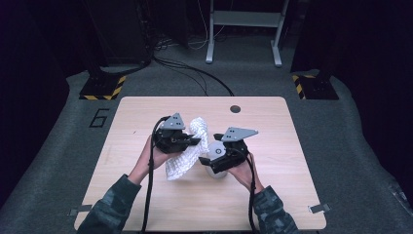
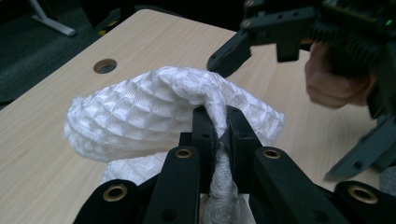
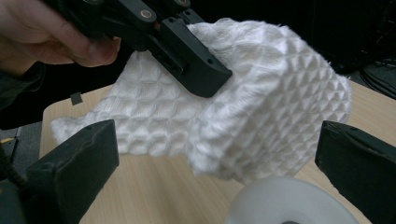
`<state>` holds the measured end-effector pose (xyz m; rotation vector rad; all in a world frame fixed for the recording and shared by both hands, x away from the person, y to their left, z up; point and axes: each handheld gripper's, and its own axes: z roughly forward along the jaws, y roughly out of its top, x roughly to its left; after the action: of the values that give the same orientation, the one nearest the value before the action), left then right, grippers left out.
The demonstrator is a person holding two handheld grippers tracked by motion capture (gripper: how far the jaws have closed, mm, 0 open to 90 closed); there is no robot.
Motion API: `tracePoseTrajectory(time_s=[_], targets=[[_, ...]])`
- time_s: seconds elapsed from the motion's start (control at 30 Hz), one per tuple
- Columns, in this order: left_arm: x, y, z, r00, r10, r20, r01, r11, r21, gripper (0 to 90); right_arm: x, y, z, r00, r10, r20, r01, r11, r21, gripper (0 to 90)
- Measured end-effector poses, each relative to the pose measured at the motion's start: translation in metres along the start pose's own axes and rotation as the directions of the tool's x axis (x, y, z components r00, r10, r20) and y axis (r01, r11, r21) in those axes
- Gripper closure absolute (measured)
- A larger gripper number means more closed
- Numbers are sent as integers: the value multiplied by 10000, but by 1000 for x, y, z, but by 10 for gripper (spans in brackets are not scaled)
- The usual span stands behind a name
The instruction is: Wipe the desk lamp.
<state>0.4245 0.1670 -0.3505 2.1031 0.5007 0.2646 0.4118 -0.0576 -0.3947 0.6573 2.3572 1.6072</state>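
Note:
A white waffle-textured cloth [image 1: 186, 157] hangs in a bunch above the middle of the wooden table [image 1: 146, 195]. My left gripper [image 1: 197, 141] is shut on a fold of it; in the left gripper view the cloth [image 2: 140, 107] is pinched between the two black jaws of my left gripper [image 2: 217, 114]. My right gripper [image 1: 207, 163] stands just right of the cloth, open. In the right gripper view its jaws are wide apart, the cloth [image 3: 261, 93] lies ahead of them, and a white round object [image 3: 285, 200] sits low between them. The left gripper's fingers [image 3: 196, 65] press on the cloth there.
The white round object [image 1: 217, 171] stands on the table under my right hand. A round cable hole [image 1: 235, 108] sits near the table's far edge. Beyond it are cables on grey carpet, a metal frame [image 1: 243, 29] and yellow-black striped bases [image 1: 102, 88].

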Motion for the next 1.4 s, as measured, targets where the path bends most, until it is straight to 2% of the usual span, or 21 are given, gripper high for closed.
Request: tracePoseTrajectory(time_s=[0.13, 0.17, 0.2, 0.27, 0.3, 0.33, 0.37, 0.4, 0.57, 0.67, 0.73, 0.83, 0.93, 0.97, 1.03, 1.1, 1.13, 1.27, 1.4], targets=[[-2, 6, 3, 9998, 37, 187, -36, 10000, -49, 842, 2, 0, 10, 9998, 124, 169, -125, 9999, 78, 0], [-2, 6, 4, 9999, 135, 108, -133, 9998, -139, 842, 2, -1, 13, 9996, 90, 254, -93, 9999, 112, 10], [-2, 7, 4, 9998, 66, 164, -65, 9999, -95, 842, 3, -1, 14, 9990, 201, 402, -206, 9997, 120, 41], [-2, 7, 6, 10000, 52, 82, -50, 9998, -189, 842, 3, -3, 17, 9986, 228, 477, -232, 9997, 83, 144], [-2, 7, 6, 10000, 33, 53, -32, 9998, -174, 841, 3, -4, 17, 9984, 190, 532, -193, 9998, 41, 168], [-1, 7, 6, 9998, -34, 192, 36, 9999, -145, 840, 2, -4, 18, 9983, 251, 524, -256, 9996, 77, 221], [-1, 7, 7, 9998, -69, 168, 72, 9998, -188, 839, 3, -5, 18, 9976, 329, 611, -332, 9994, 29, 306], [-1, 6, 7, 9998, -68, 184, 71, 9999, -143, 838, 2, -5, 18, 9967, 330, 740, -331, 9995, -6, 349], [0, 3, 9, 9999, -130, 111, 132, 9998, -174, 821, 1, -8, 18, 9958, 398, 828, -411, 9991, 139, 658], [1, 2, 9, 9999, -117, 51, 118, 9998, -180, 792, 1, -9, 18, 9943, 461, 960, -485, 9986, 232, 767], [1, 0, 8, 9999, -151, 12, 151, 9997, -209, 752, 0, -9, 18, 9940, 440, 1002, -464, 9987, 222, 796], [3, -2, 3, 9998, -192, -59, 191, 9995, -252, 616, -3, -10, 15, 9924, 500, 1128, -525, 9984, 191, 811], [3, -5, -1, 9991, -262, -327, 250, 9991, -353, 482, -6, -9, 10, 9896, 641, 1285, -653, 9978, 55, 817], [3, -7, -2, 9991, -338, -250, 328, 9987, -380, 435, -7, -8, 8, 9883, 685, 1364, -692, 9976, 5, 818], [3, -10, -3, 9987, -332, -374, 319, 9989, -340, 354, -8, -6, 4, 9855, 787, 1501, -780, 9969, -110, 820], [3, -14, -3, 9978, -497, -441, 479, 9980, -410, 289, -11, -3, 0, 9838, 775, 1617, -746, 9969, -238, 821], [3, -15, -4, 9974, -436, -579, 415, 9984, -378, 255, -12, -1, -1, 9823, 783, 1699, -747, 9968, -274, 821], [3, -22, -5, 9961, -589, -662, 557, 9972, -492, 169, -19, 7, -9, 9743, 715, 2138, -623, 9968, -493, 822], [2, -29, -4, 9947, -707, -749, 668, 9963, -542, 153, -29, 15, -20, 9570, 828, 2779, -632, 9949, -789, 823]])
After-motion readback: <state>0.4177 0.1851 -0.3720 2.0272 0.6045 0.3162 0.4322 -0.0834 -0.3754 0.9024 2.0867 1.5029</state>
